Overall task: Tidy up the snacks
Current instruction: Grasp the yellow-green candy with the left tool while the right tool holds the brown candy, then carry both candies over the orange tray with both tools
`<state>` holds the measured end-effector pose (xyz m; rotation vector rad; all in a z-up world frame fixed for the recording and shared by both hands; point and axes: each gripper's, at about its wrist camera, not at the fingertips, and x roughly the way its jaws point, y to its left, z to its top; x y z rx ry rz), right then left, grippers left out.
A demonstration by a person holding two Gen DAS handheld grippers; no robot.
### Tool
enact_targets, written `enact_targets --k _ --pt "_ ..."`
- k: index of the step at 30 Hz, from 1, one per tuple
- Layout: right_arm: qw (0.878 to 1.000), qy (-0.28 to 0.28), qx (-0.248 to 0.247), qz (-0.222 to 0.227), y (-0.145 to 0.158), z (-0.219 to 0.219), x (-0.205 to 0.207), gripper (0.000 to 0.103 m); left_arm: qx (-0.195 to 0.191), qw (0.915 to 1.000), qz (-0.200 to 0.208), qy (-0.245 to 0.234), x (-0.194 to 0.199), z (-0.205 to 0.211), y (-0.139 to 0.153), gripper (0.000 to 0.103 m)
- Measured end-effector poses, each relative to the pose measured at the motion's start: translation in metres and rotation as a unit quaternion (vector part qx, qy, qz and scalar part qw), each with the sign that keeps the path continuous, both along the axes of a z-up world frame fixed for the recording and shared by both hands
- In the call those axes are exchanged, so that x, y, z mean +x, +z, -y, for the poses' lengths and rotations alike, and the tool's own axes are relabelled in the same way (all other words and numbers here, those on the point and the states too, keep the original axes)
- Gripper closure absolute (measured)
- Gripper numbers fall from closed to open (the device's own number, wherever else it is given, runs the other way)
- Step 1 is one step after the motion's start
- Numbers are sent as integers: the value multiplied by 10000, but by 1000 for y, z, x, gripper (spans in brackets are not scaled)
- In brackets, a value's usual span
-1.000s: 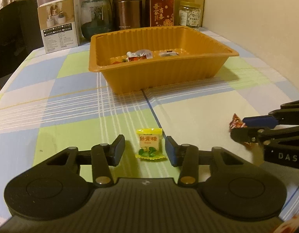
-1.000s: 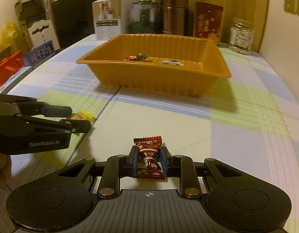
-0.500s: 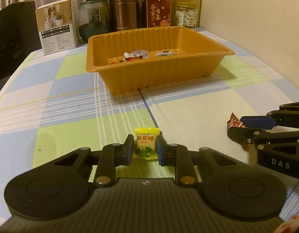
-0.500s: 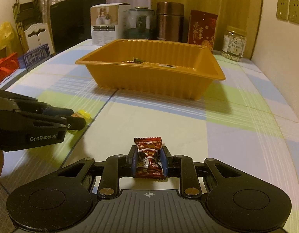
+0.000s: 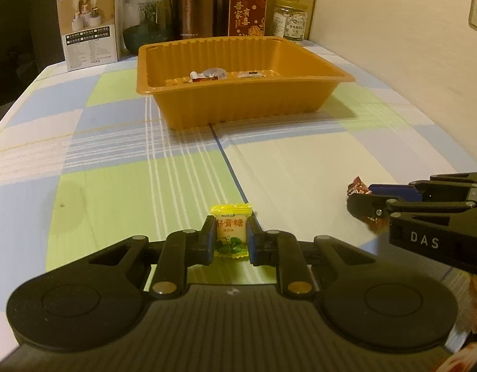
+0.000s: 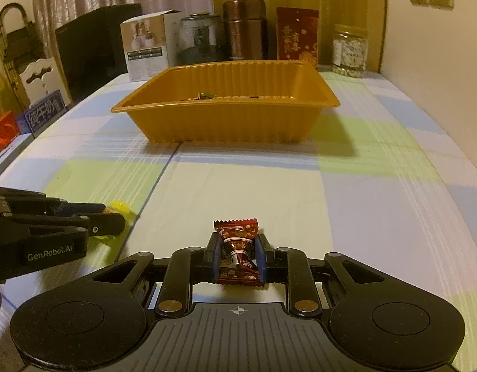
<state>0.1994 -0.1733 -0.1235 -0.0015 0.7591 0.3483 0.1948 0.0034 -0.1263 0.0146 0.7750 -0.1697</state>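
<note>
Because both sweets are bound for the orange tray (image 5: pixel 238 99), my left gripper (image 5: pixel 231 238) has just closed its fingers (image 5: pixel 207 235) onto the yellow candy (image 5: pixel 231 232). My right gripper (image 6: pixel 237 255) is clamped on the brown candy (image 6: pixel 237 249), low over the surface (image 6: pixel 362 204).

left hand-held gripper (image 5: pixel 231 238): clamped, tilted down | right hand-held gripper (image 6: pixel 238 255): clamped, seemingly tilted down

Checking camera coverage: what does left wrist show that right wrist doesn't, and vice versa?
Left wrist only: the printed front of the yellow candy, pinched in the left gripper with jaws that have just been closing; white-wrapped snacks lying inside the orange tray.

Right wrist only: the whole red-brown candy clamped in the right gripper; a blue carton and a white rack beside the table.

Both: the tray, the plaid tablecloth, the copper canister, the red packet and the white box.
</note>
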Motion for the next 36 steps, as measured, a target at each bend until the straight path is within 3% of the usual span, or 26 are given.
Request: enact_targets --k 8,17,36 --pt "9987 -323 348 -172 15 8 -12 80 -116 9998 -81 139 -13 0 9 85" --pt "9979 -488 368 -201 37 16 -23 80 -290 9983 -134 484 -22 -4 37 85" --pt "9956 -803 470 -54 101 31 -9 80 -210 9990 -24 386 -8 4 96 85"
